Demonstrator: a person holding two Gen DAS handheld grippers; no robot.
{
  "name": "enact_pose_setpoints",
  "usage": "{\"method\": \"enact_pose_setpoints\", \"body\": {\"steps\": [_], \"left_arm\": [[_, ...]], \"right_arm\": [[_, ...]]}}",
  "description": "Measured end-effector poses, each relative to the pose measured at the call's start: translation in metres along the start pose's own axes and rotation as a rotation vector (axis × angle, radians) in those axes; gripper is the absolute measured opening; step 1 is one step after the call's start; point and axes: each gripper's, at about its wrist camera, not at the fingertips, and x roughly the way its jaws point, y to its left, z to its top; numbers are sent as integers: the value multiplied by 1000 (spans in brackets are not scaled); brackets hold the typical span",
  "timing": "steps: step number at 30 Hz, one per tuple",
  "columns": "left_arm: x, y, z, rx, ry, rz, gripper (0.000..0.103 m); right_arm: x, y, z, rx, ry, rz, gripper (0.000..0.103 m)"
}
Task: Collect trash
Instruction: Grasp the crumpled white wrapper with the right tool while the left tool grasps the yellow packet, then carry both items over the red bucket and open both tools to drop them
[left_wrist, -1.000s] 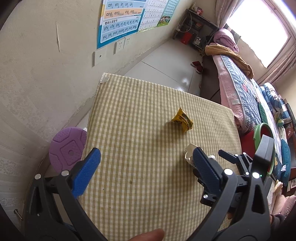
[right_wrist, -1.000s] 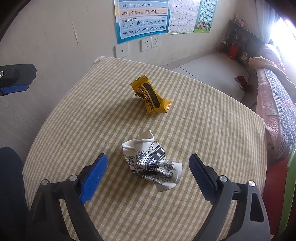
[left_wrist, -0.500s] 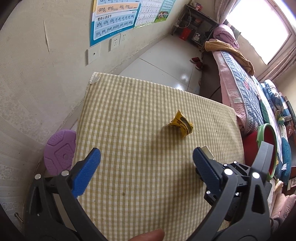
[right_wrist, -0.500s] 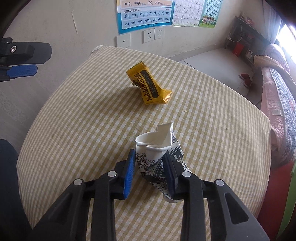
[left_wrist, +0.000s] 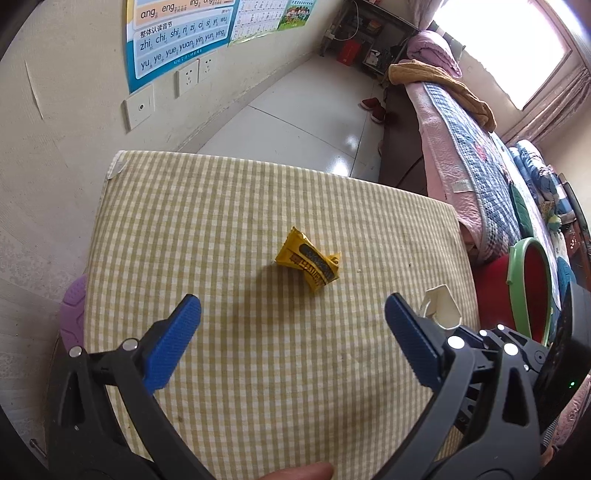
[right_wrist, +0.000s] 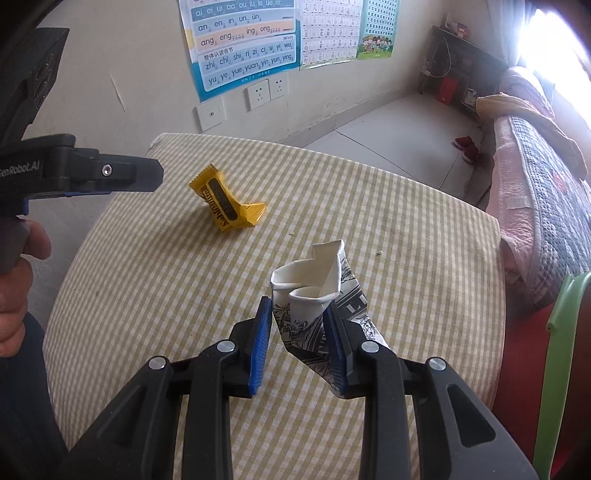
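Note:
A crushed white paper cup with black print is pinched between the blue pads of my right gripper, lifted a little off the checked tablecloth. In the left wrist view the cup's white rim pokes out behind my right finger. A yellow snack wrapper lies near the middle of the table, also seen as wrapper in the right wrist view. My left gripper hangs open just short of the wrapper with nothing between its fingers.
A green-rimmed red bin stands on the floor past the table's right edge, its rim at the right of the right wrist view. A purple stool sits at the table's left. A bed runs along the far right. The wall is close on the left.
My right gripper closed on the crushed cup and raised it off the cloth. My left gripper moved forward over the table toward the yellow wrapper, still open.

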Motion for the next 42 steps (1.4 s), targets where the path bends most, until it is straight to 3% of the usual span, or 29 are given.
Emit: {"method": "enact_pose_setpoints", "body": {"steps": [17, 23, 30, 36, 42], "left_arm": [[62, -16, 18, -53, 65, 69, 94], [76, -19, 22, -59, 75, 93, 78], [83, -18, 26, -55, 89, 97, 40], [81, -18, 24, -36, 94, 78, 24], [65, -18, 13, -11, 90, 55, 20]], "right_arm": [[-2, -49, -4, 72, -18, -3, 28], [1, -55, -5, 83, -21, 1, 28], [4, -60, -3, 90, -24, 4, 28], [4, -59, -4, 97, -24, 10, 28], [-5, -55, -6, 97, -30, 5, 28]]}}
